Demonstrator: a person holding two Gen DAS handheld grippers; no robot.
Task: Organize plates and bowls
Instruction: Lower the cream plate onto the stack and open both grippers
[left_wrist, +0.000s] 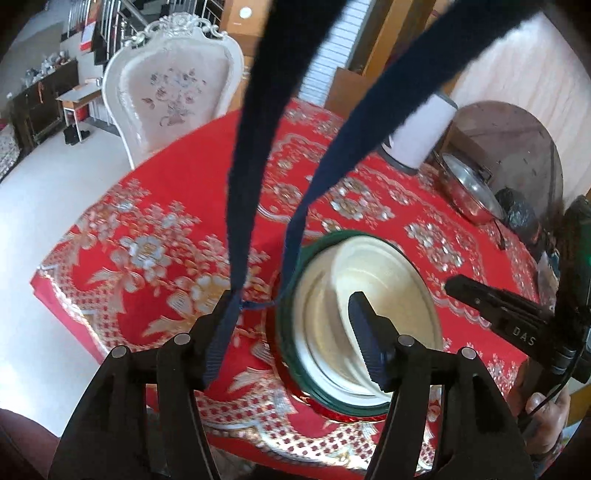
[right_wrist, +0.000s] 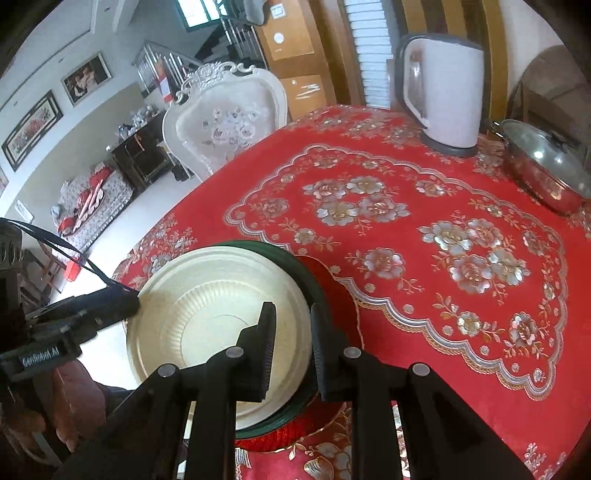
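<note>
Your right gripper (right_wrist: 291, 343) is pinching the near-right rim of the plate stack: one finger sits inside on the cream round paper plate (right_wrist: 207, 325), the other outside against the dark green plate (right_wrist: 314, 288) under it. Narrow gap between the pads, rim in between, so it reads as clamped on the stack edge.

Your left gripper (left_wrist: 295, 325) is spread wide. Its right finger (left_wrist: 365, 332) hangs over the cream plate's (left_wrist: 369, 295) interior, the left finger sits off to the left of the stack over the cloth. Can't tell whether that right finger actually touches the plate. A dark blue fabric strap (left_wrist: 255, 147) dangles in front of the lens and runs down to the left finger.

The stack sits on a flat red round plate (right_wrist: 332, 280), straight ahead of both grippers, near the closest edge of the table with the red floral tablecloth (right_wrist: 443, 221). In the left wrist view the stack looks tilted, though fisheye distortion and blur make that uncertain.

Well beyond your right gripper, ahead and to the right: white electric kettle (right_wrist: 443, 92), and right of it a lidded stainless steel pot (right_wrist: 546, 166). Ahead and left, past the table edge, a white carved upholstered chair (right_wrist: 225, 125).
</note>
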